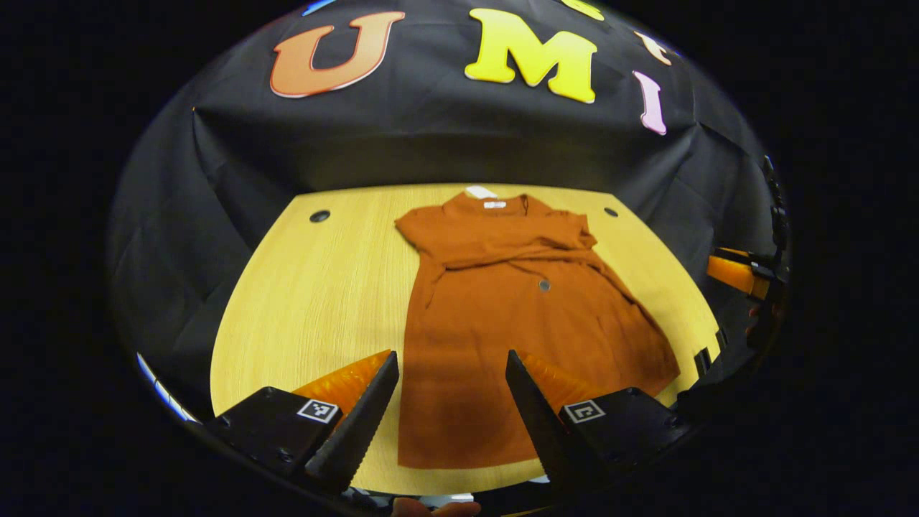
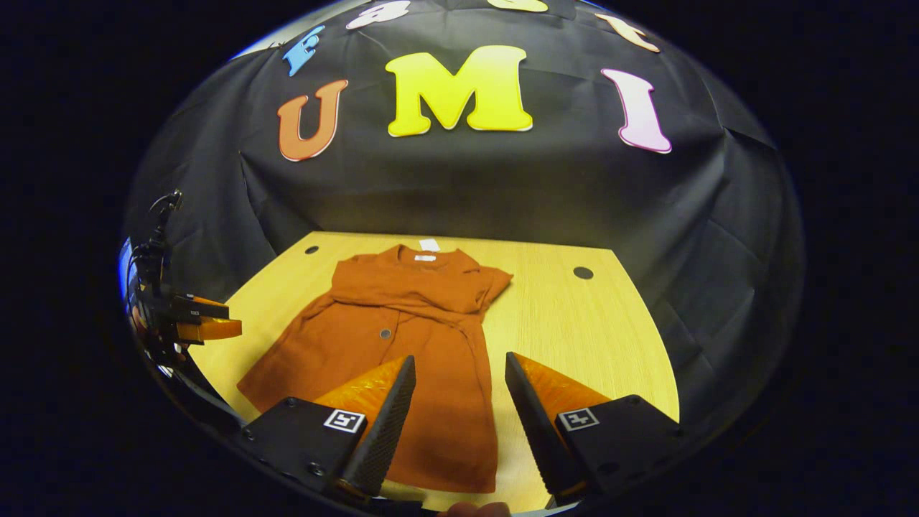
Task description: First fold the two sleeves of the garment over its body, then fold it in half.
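A rust-orange short-sleeved garment [image 1: 502, 316] lies flat on the wooden table [image 1: 316, 287], collar at the far end, hem near me. Both sleeves lie folded across its chest [image 1: 510, 248]. My left gripper [image 1: 452, 402] hangs open above the hem, nothing between its fingers. In the right gripper view the same garment [image 2: 402, 337] spreads to the left of centre, and my right gripper [image 2: 459, 409] stands open over its near right edge. The other gripper [image 2: 194, 323] shows at the far left there, and the right one [image 1: 739, 276] at the far right of the left gripper view.
The table has round cable holes at its far corners [image 1: 319, 215] [image 2: 583, 273]. A small button [image 1: 544, 285] sits mid-garment and a white tag [image 1: 479, 192] lies at the collar. Black cloth walls [image 2: 546, 194] close in behind and at the sides. Bare wood lies left [image 1: 316, 287] and right [image 2: 574, 323] of the garment.
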`<state>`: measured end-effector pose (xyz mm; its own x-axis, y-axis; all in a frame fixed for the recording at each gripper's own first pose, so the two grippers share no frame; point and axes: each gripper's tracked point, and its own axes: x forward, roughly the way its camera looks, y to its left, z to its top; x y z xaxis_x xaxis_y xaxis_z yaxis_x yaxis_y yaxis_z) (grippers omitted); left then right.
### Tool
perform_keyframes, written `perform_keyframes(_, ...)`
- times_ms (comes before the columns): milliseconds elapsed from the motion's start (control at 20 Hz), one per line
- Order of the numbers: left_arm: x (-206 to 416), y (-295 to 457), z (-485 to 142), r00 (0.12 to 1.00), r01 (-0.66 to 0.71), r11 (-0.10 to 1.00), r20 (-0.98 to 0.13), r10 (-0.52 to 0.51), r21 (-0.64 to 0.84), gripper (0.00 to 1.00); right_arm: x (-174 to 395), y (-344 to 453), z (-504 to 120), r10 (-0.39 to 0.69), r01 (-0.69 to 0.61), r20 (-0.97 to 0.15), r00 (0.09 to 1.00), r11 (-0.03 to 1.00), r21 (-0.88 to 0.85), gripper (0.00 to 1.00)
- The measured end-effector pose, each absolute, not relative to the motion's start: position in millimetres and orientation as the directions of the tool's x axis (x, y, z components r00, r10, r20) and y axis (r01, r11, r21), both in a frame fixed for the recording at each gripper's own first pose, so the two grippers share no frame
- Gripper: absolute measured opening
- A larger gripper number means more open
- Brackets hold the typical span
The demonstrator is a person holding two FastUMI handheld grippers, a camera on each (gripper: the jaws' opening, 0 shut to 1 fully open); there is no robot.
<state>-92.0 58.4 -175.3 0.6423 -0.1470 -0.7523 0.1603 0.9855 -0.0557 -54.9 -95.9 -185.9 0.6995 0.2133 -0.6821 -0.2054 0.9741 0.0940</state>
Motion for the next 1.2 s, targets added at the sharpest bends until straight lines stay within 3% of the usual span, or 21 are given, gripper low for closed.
perform_keyframes(350, -159, 81, -236, 0.429, 0.107, 0.981, -0.882, -0.195, -0.164, 0.98, -132, -113, -258, 0.215, -0.163, -0.841, 0.497, 0.975, 0.153, 0.82)
perform_keyframes(600, -180, 97, -269, 0.343, 0.064, 0.975, -0.913, -0.221, -0.213, 0.99, -173, -122, -311, 0.191, -0.098, -0.913, 0.360, 0.981, 0.167, 0.83)
perform_keyframes(800, -190, 102, -281, 0.305, 0.020, 0.974, -0.926, -0.222, -0.226, 0.99, -186, -129, -330, 0.154, -0.088, -0.936, 0.316, 0.987, 0.133, 0.81)
perform_keyframes(1200, -183, 74, -282, 0.314, 0.089, 0.964, -0.911, -0.267, -0.251, 0.91, -191, -126, -349, 0.129, -0.087, -0.951, 0.283, 0.990, 0.109, 0.82)
